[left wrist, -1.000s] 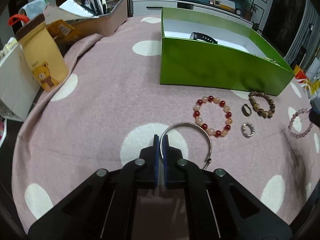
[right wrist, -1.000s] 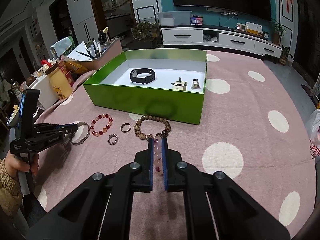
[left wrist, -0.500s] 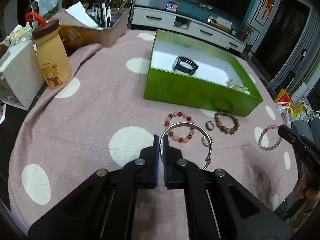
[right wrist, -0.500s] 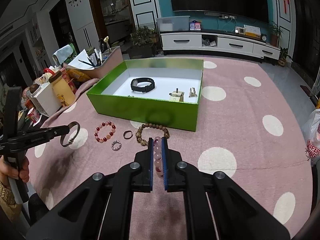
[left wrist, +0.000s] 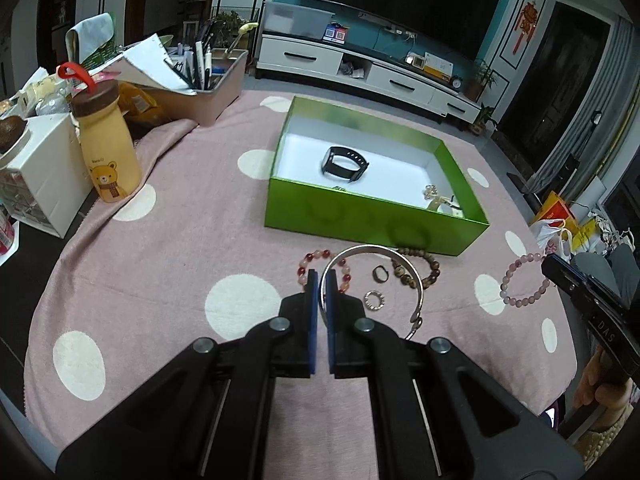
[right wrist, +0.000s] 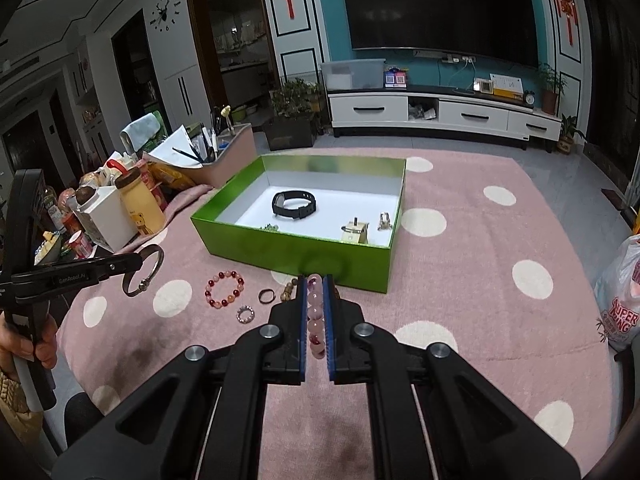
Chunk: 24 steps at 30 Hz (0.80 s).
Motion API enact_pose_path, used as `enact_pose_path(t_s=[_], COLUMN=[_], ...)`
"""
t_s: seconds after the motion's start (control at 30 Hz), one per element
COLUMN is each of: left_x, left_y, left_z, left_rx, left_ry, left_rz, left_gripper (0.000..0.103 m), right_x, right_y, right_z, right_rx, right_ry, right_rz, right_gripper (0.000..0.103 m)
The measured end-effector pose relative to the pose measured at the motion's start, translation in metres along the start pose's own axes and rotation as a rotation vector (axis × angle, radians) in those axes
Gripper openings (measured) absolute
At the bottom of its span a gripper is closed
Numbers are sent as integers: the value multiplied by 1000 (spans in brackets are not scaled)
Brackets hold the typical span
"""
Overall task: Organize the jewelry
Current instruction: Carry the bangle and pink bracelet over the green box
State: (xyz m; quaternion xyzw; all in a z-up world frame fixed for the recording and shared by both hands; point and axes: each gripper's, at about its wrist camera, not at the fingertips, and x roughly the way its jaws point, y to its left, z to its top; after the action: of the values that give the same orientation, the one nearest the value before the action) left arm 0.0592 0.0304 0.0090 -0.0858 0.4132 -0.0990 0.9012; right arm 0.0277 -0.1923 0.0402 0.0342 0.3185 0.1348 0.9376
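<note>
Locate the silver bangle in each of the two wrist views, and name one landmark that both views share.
Left wrist view: silver bangle at lower centre, clamped in the left hand-held gripper.
Right wrist view: silver bangle at far left, held above the cloth.
Shared landmark: the green box beyond the jewelry.

Each wrist camera looks forward along its own fingers, raised above the counter [left wrist: 168, 248]. Both face the green box [left wrist: 360, 222] [right wrist: 288, 250] and television wall, and each view shows the other gripper.
</note>
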Motion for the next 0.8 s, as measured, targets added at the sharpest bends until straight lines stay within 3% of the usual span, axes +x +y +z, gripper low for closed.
enact_pose_path(t_s=[0.23, 0.8], left_x=[5, 58], left_y=[-8, -18], left_z=[14, 73], left_rx=[14, 35], left_ry=[-15, -11], left_rz=[-30, -1], left_gripper=[3, 3], right_x=[6, 54], right_y=[-6, -7], right_z=[12, 65], right_rx=[-1, -25], right_ry=[-16, -36], right_rz=[17, 63], right_gripper=[7, 7])
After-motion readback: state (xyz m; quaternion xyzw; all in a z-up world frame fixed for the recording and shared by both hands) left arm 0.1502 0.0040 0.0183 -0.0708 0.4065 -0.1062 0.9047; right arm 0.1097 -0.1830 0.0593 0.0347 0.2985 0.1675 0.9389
